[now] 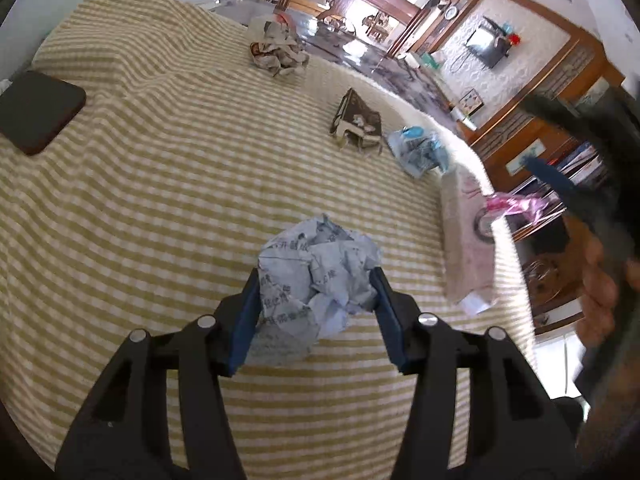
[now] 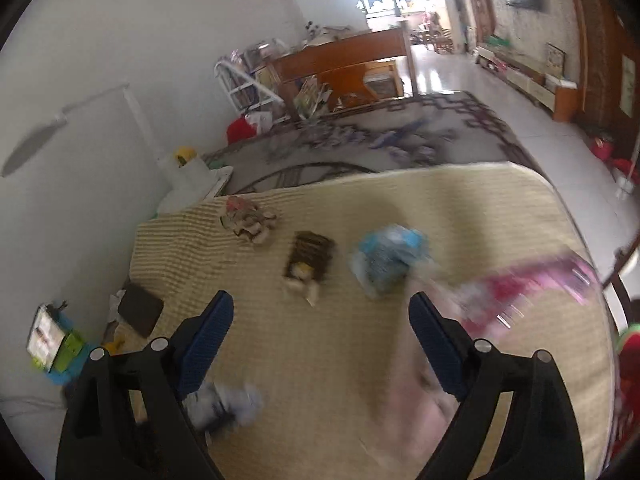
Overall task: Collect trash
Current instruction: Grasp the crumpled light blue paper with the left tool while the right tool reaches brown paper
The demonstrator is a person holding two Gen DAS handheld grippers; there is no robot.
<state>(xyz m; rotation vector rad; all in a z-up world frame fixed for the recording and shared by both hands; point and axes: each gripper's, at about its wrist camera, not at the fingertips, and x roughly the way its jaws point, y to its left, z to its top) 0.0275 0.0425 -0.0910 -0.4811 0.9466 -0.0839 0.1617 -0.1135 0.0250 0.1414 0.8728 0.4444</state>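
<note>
My left gripper (image 1: 315, 280) is shut on a crumpled ball of grey newspaper (image 1: 320, 264), which rests on the yellow checked bedspread (image 1: 160, 200). Farther along the bed lie a crumpled brownish paper (image 1: 276, 50), a squashed brown carton (image 1: 356, 124), a blue-white packet (image 1: 416, 150) and a pink wrapper (image 1: 512, 204). My right gripper (image 2: 320, 304) is open over the bedspread with nothing between its pads. In its blurred view the carton (image 2: 308, 260) and the blue packet (image 2: 388, 260) lie just ahead, the pink wrapper (image 2: 532, 284) to the right, and the newspaper ball (image 2: 224, 400) at lower left.
A pale pink cloth (image 1: 468, 248) lies at the bed's right edge. A dark flat pad (image 1: 38, 110) sits at the far left of the bed. A hand (image 1: 600, 292) shows blurred at the right. Beyond the bed lie a patterned rug (image 2: 360, 140) and a wooden desk (image 2: 344, 60).
</note>
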